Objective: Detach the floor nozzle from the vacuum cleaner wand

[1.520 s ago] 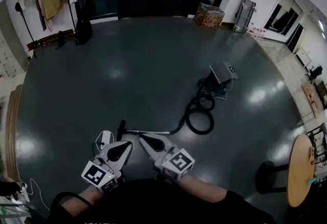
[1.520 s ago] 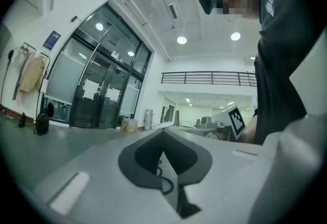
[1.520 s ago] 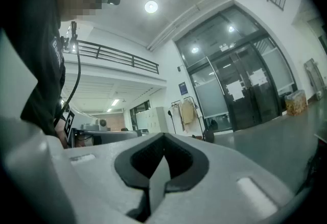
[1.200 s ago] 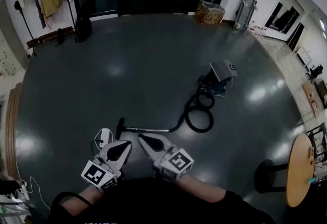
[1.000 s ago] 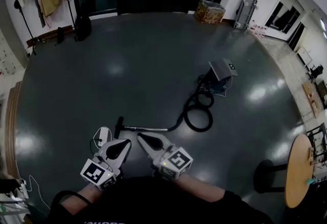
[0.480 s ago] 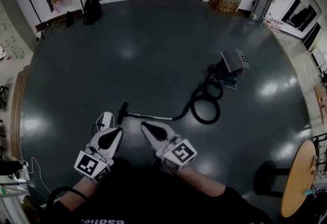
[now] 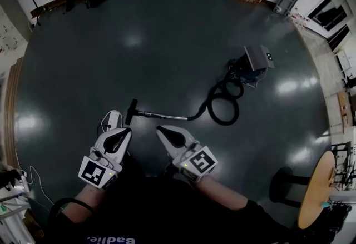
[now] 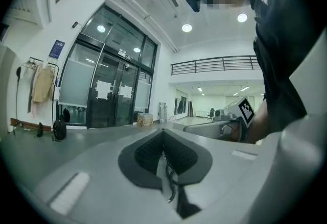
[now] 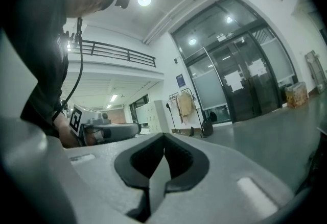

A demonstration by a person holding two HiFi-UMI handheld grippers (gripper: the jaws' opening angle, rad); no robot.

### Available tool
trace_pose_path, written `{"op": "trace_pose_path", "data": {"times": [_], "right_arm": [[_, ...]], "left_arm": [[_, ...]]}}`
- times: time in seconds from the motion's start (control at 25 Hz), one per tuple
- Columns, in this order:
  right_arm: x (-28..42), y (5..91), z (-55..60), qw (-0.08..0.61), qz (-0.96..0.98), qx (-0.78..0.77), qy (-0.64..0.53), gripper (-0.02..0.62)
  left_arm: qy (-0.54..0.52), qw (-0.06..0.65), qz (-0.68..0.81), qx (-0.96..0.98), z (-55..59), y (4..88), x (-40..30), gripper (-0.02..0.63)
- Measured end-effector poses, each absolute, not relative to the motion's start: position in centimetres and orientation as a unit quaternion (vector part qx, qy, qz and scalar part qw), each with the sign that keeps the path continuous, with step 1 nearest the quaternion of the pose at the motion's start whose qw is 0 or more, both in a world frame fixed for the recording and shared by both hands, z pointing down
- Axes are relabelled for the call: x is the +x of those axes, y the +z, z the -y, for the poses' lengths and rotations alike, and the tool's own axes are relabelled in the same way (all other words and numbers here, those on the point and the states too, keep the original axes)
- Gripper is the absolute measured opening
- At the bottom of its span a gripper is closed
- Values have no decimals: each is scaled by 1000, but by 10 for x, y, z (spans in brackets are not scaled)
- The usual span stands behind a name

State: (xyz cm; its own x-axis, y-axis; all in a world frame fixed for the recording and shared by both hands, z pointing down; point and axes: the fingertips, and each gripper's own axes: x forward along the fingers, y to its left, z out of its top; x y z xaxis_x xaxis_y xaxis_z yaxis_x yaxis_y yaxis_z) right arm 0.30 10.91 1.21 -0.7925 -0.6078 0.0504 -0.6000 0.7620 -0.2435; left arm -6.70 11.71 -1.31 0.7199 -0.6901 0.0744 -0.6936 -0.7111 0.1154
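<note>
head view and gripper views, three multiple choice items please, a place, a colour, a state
1. Where is the floor nozzle? A left end of the wand B its right end C apart from it
2. What colour is the hose? A black B red C white
3. How are the left gripper and right gripper? A both open B both shut, empty C left shut on the wand
1 A: it crosses the wand's left tip in the head view. 2 A: the coil is black. 3 B: each gripper view shows pads together, nothing between.
</note>
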Motion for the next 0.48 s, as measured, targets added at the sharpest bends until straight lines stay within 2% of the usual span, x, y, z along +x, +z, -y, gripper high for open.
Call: {"op": "trace_pose_path", "data": {"times": [0.24,0.48], "right_arm": [[-40,29,-72,-24,-921,-364,-137,18],[-66,48,-43,-37,-911,-388,-137,34]], "left_arm": [[23,59,342,938,-71,3,-124,-3],[33,75,315,946,-39,36,-149,-2]]}}
